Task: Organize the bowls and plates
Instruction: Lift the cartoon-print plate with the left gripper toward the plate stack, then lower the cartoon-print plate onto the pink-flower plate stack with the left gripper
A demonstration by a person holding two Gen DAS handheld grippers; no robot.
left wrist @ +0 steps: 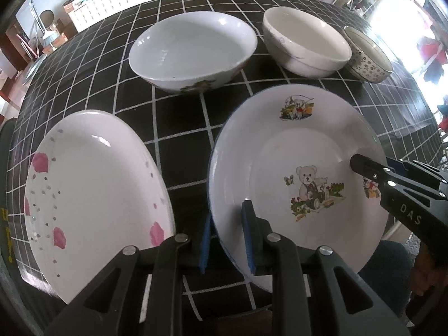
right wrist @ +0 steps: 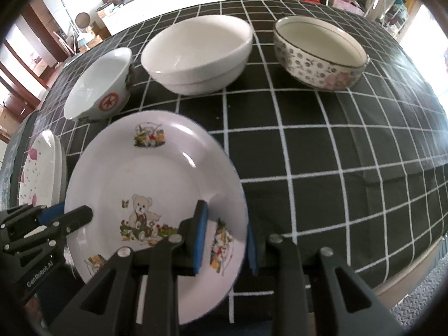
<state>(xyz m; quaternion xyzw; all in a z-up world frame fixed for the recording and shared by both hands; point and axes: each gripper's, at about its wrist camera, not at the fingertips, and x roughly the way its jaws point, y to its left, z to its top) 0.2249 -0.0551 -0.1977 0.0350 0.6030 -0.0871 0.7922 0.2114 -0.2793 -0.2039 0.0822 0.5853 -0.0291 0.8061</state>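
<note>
Black cloth with a white grid covers the desk (right wrist: pixel 322 145), and a cluttered room with white cabinets is seen behind it. Going from left to right along the near edge, a pink-petal plate (left wrist: pixel 92 196) lies flat, and just beside it the teddy-bear plate (left wrist: pixel 294 173) is found. Behind them a row of bowls is set out: a wide white bowl with a red star on its side (left wrist: pixel 193 53), a plain white bowl (left wrist: pixel 305 44), and a flower-patterned bowl (right wrist: pixel 319 53) at the far right.

The bear plate is straddled on both sides. The left hand-held gripper (left wrist: pixel 228 240) has its blue pads (left wrist: pixel 247 238) placed either side of the plate's left rim, one inside and one outside, with a small gap visible (so the rim appears bracketed but not yet squeezed). The right hand-held gripper (right wrist: pixel 225 238) is placed likewise over the right rim, its pads spread with the rim between them.

The step in hand is judged to be the two-sided grasp of the bear plate, probably for stacking with the petal plate. Both sets of fingers would need to be pressed together evenly, then a level lift made, with the neighbouring plate's edge cleared.
</note>
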